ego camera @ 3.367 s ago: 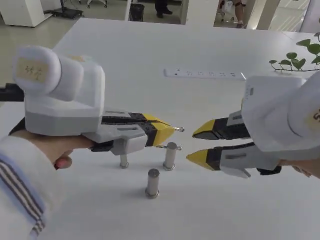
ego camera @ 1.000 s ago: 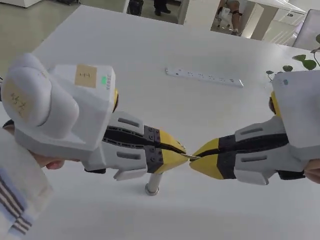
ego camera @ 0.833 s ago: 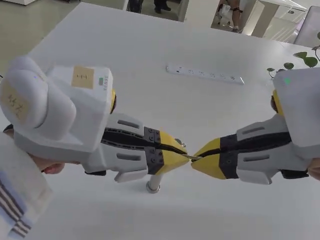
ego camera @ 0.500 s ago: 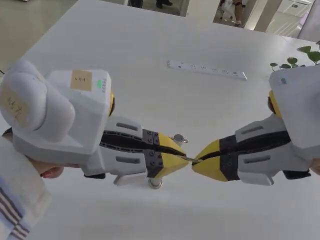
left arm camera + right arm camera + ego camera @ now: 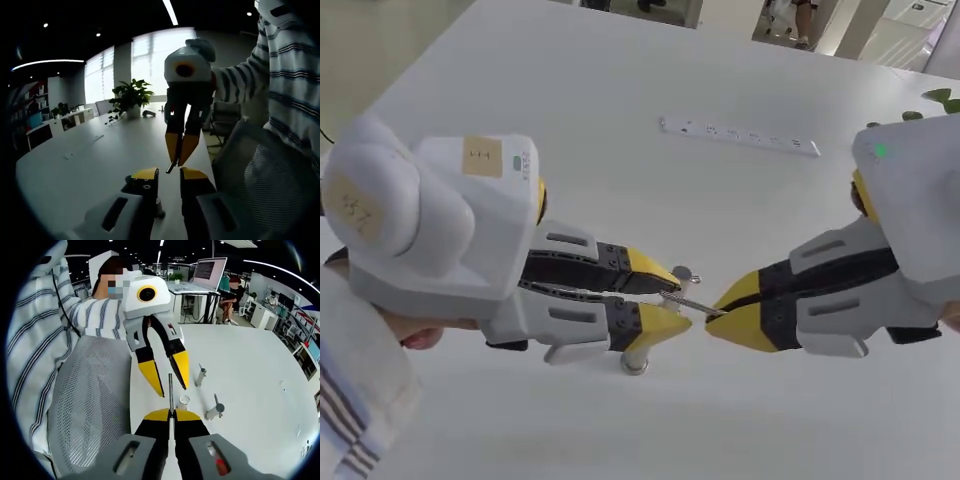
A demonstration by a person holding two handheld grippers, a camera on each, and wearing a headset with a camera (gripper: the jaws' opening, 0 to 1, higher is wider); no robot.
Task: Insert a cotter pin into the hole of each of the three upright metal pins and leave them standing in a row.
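Cotter pin (image 5: 170, 385) in right claw (image 5: 171, 413) perhaps touches parted left claw (image 5: 169, 173).

A: Head view, what's blocked?
B: Lots. The left gripper (image 5: 680, 301) covers most of the metal pins (image 5: 635, 360). One foot shows below its jaws, one cap w/ a thin stub above. Shafts and holes hidden.
A: And the cotter pin (image 5: 688, 303)?
B: Back end buried btwn the right gripper's (image 5: 718, 310) pinched tips. In left gripper view it's a dark sliver, shape unclear.
A: Edges?
B: Right gripper's body cut by right edge, striped sleeve (image 5: 350, 420) by bottom-left corner.
A: Anything too small?
B: Power strip (image 5: 740, 136) sockets, can't count. In right gripper view, stubs on two pins, can't tell if they go thru the holes.
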